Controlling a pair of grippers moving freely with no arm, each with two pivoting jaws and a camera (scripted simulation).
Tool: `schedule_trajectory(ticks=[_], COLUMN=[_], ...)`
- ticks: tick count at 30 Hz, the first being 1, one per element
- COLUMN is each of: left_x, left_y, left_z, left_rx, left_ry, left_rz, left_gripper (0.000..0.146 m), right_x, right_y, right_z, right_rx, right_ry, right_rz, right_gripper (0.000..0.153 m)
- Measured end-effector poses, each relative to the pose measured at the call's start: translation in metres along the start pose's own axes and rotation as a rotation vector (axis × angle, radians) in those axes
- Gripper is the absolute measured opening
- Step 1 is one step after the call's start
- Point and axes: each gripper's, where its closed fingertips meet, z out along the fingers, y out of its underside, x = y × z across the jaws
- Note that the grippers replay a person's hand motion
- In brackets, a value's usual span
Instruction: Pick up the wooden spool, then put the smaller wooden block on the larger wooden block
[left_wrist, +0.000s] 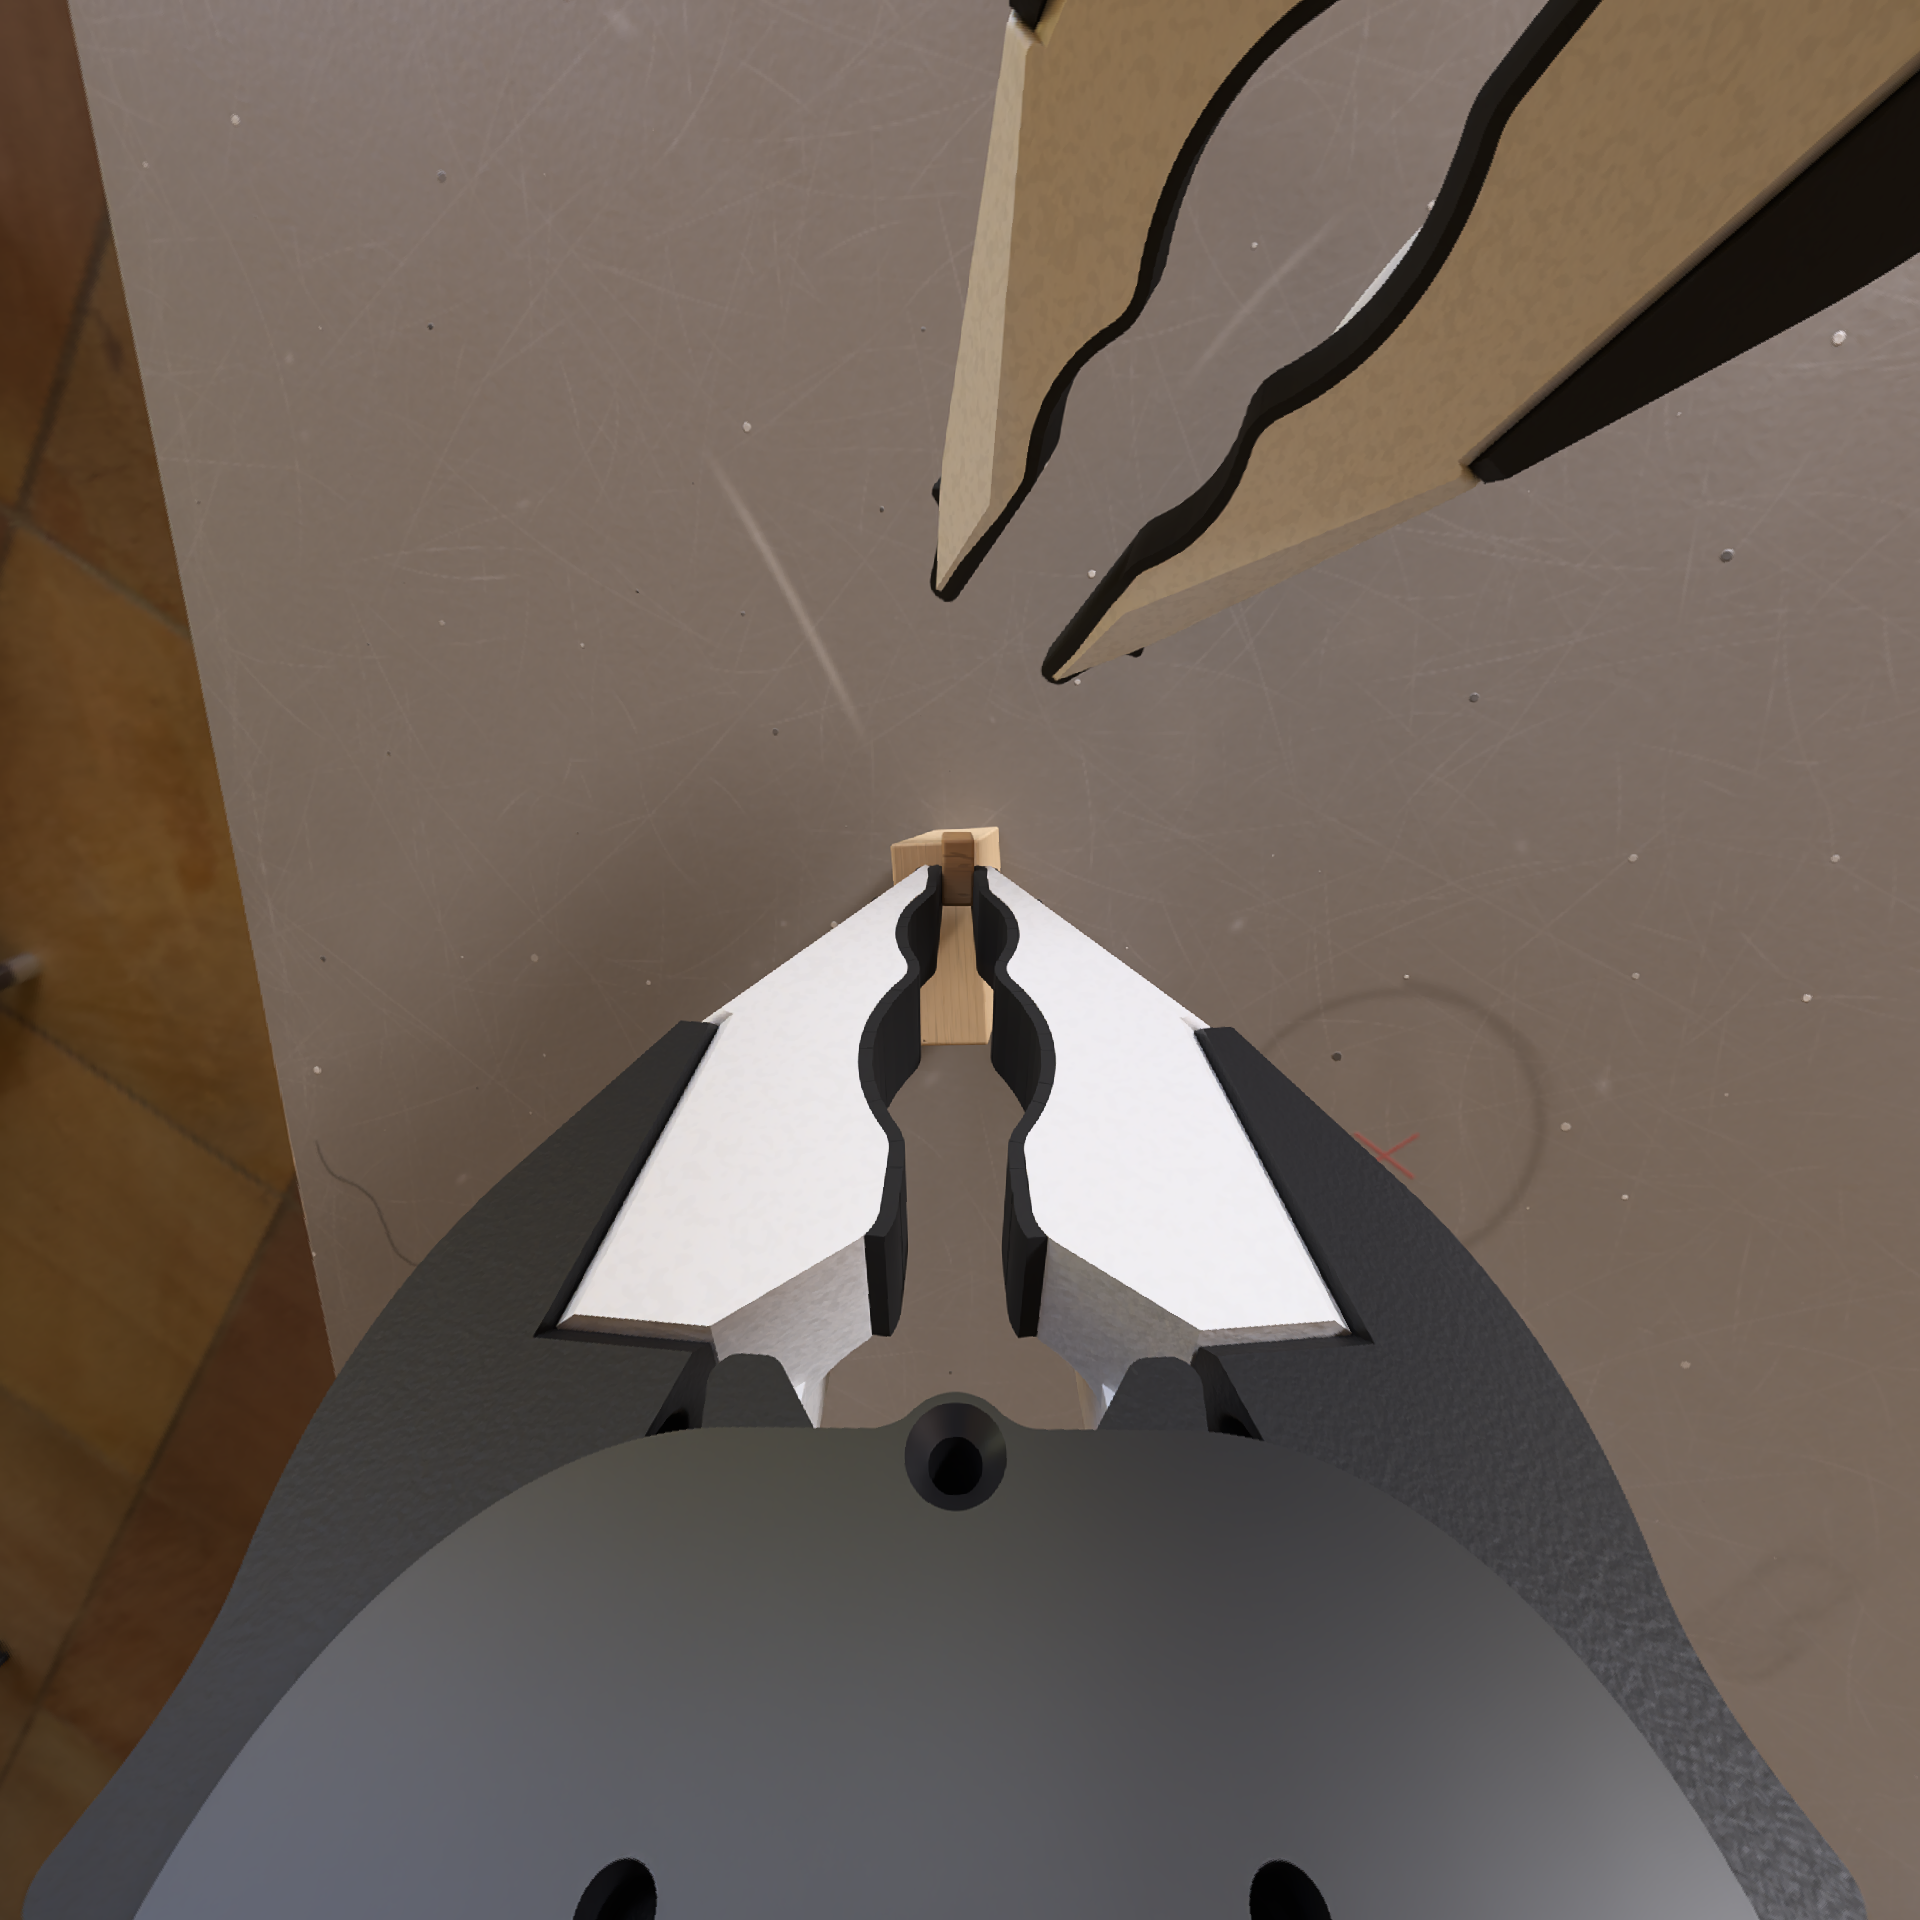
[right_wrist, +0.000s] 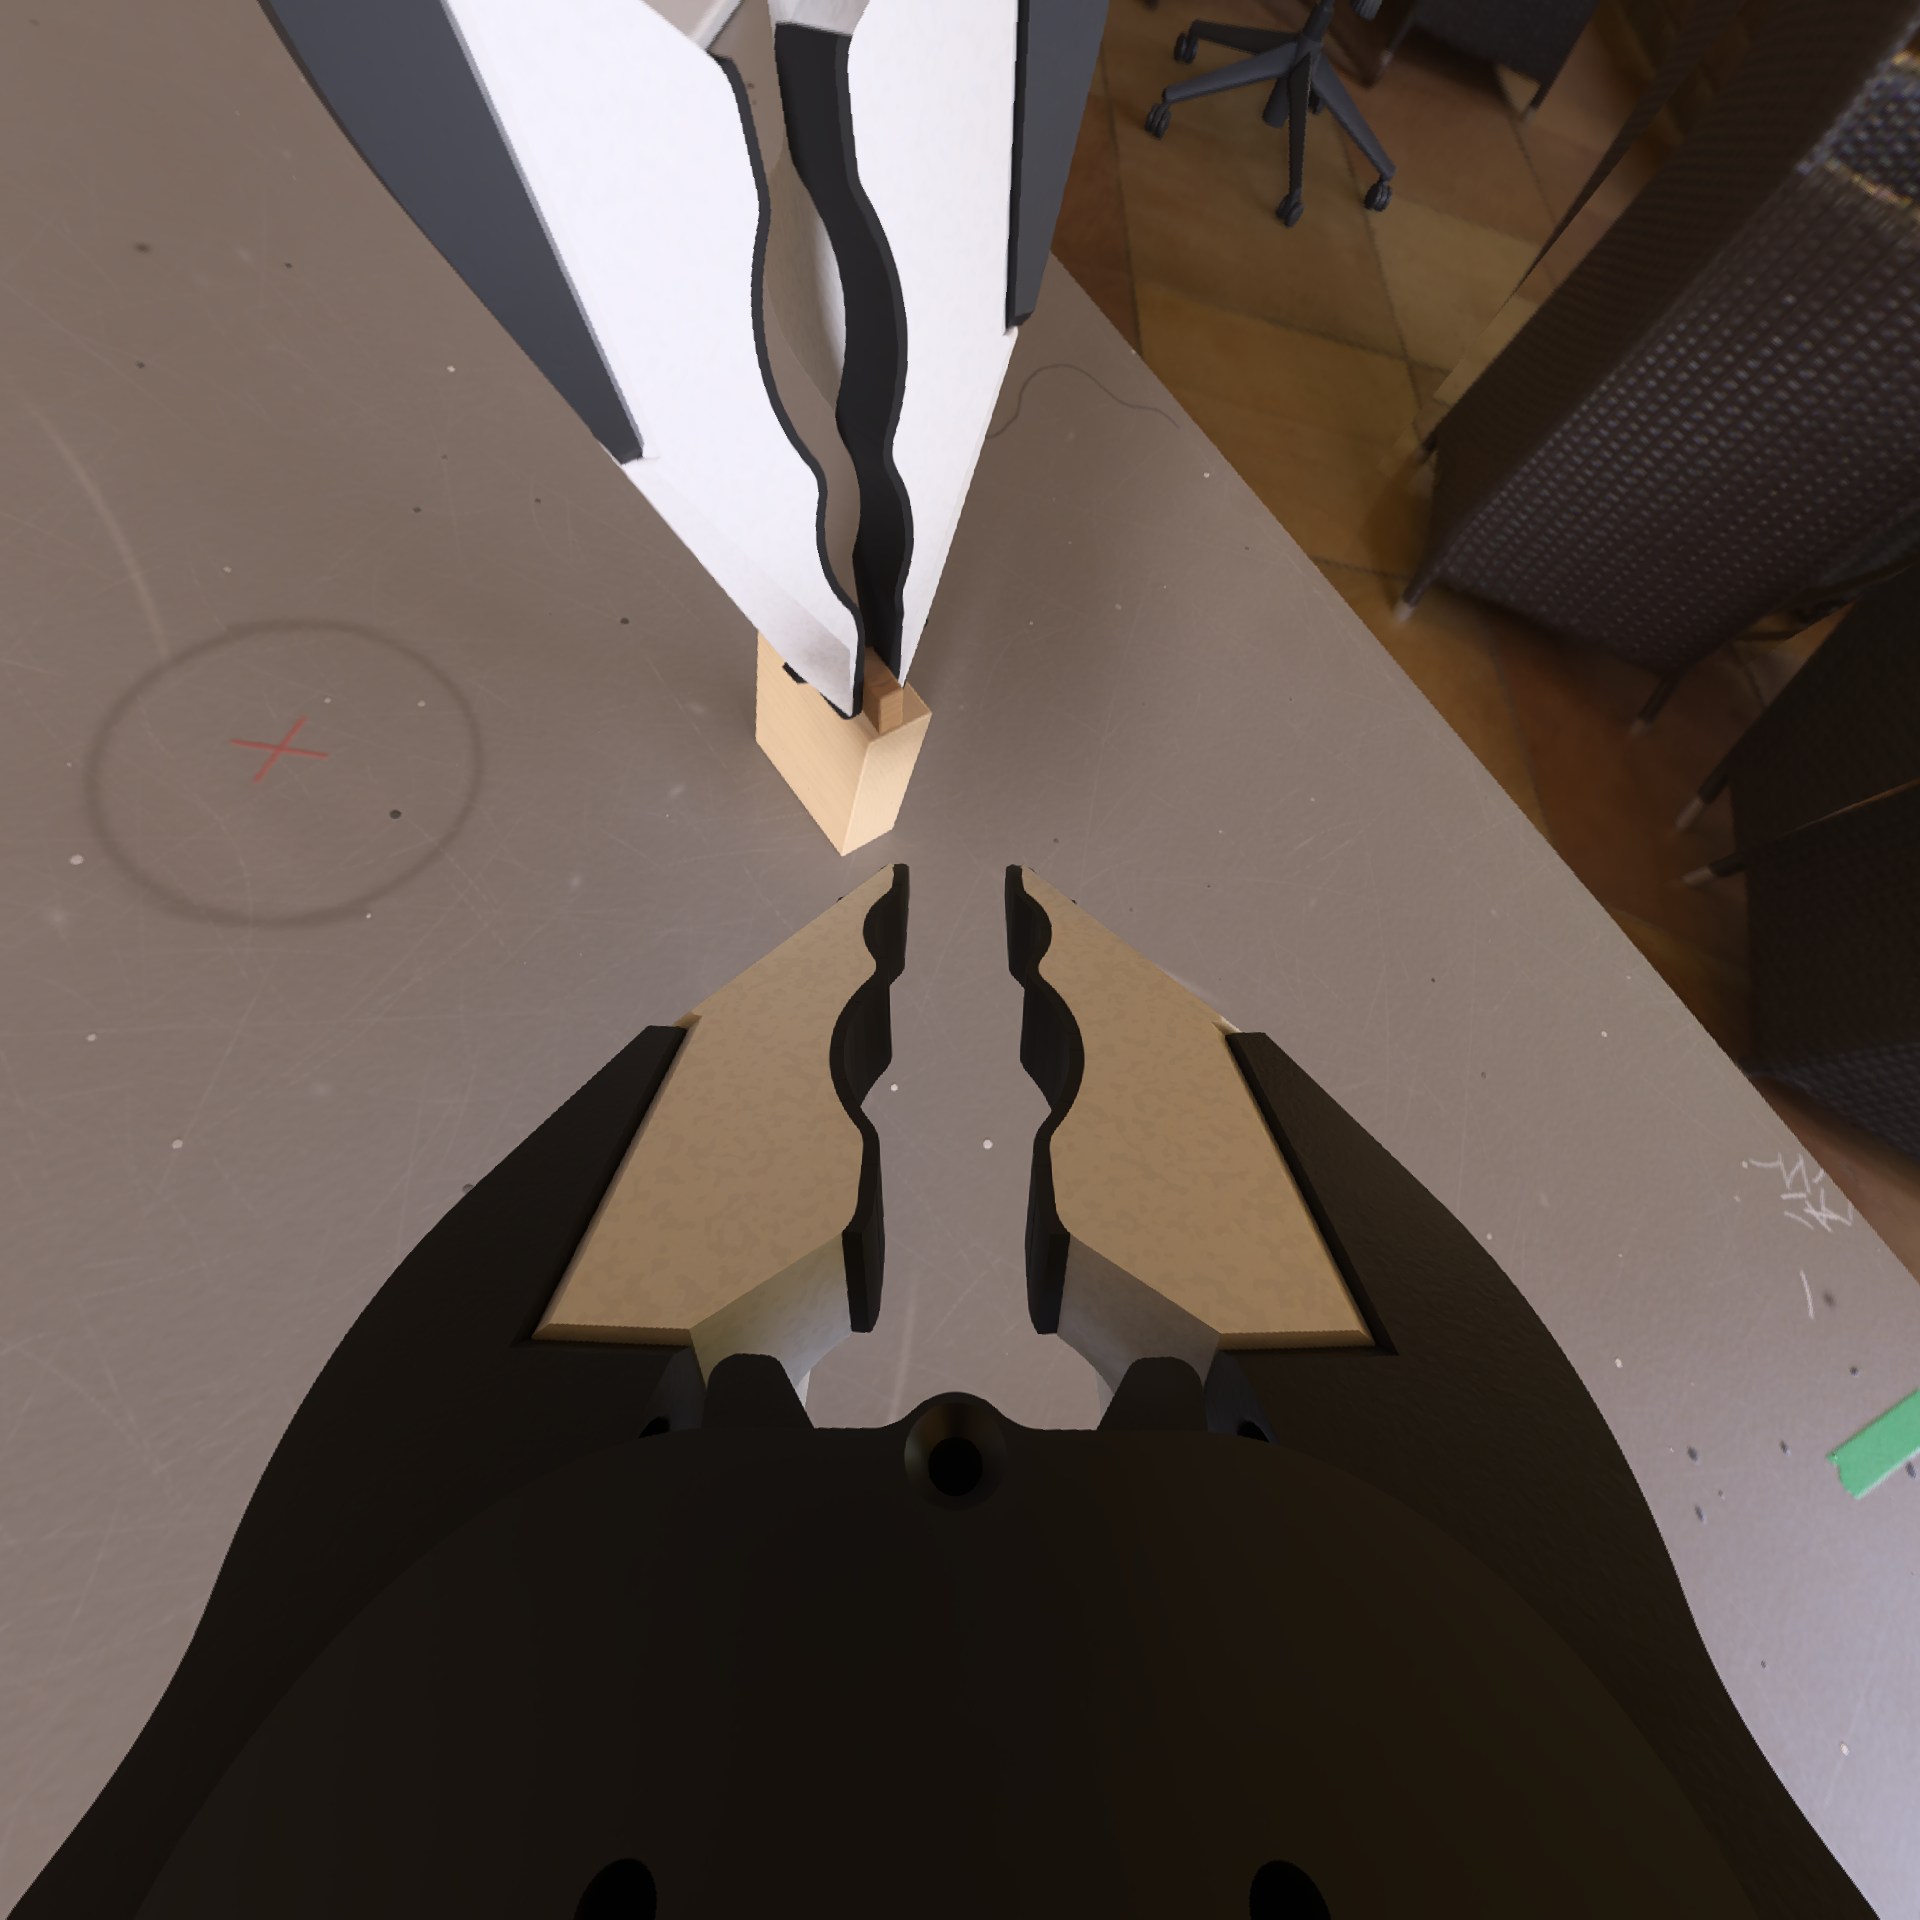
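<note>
Most of the larger wooden block (left_wrist: 951, 1003) is hidden in the left wrist view: only a pale strip shows between the white-fingered left tongs (left_wrist: 956, 883), plus a corner poking past the fingertips. The smaller wooden block (left_wrist: 955, 854) shows there only as a darker sliver at the tips, hard to make out. No wooden spool shows in either view. The left tongs are closed down to a narrow gap on the smaller wooden block, which sits on top of the larger one; the larger block stands on the grey bench (left_wrist: 520, 623). To the upper right in this view, the tan-fingered right tongs (left_wrist: 1003, 629) hang over the bench, cut off by the frame's top edge. The right wrist view shows the stack more plainly: the larger wooden block (right_wrist: 831, 764) rests on the bench (right_wrist: 416, 1039), with the smaller wooden block (right_wrist: 886, 703) a small nub on its top, pinched at the tips of the left tongs (right_wrist: 873, 691) reaching down from above. The right tongs (right_wrist: 954, 883) are parted and hold nothing, their tips just short of the larger block. Only this view shows a circle with a red cross (right_wrist: 278, 750) at far left, and an office chair (right_wrist: 1288, 94) and wicker furniture (right_wrist: 1662, 416) at right.
</note>
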Motion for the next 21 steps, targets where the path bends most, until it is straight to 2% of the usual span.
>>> schedule_trajectory(ticks=[6, 15, 19, 21], left_x=[-0.001, -0.001, -0.002, -0.002], left_y=[0.001, 0.001, 0.004, 0.005], left_z=[-0.001, -0.002, -0.001, -0.001], left_rx=[-0.003, 0.007, -0.008, -0.010], left_ry=[-0.004, 0.004, 0.001, 0.008], left_rz=[-0.004, -0.016, -0.025, -0.039], left_gripper=[0.005, 0.005, 0.005, 0.005], right_x=[0.000, -0.001, 0.002, 0.002], right_y=[-0.007, -0.007, 0.000, 0.006], right_z=[0.002, 0.001, -0.002, -0.006], right_rx=[0.037, 0.058, 0.027, 0.015], right_ry=[-0.024, -0.062, -0.047, -0.057], right_rz=[0.029, 0.062, 0.058, 0.070], right_gripper=[0.004, 0.002, 0.023, 0.028])
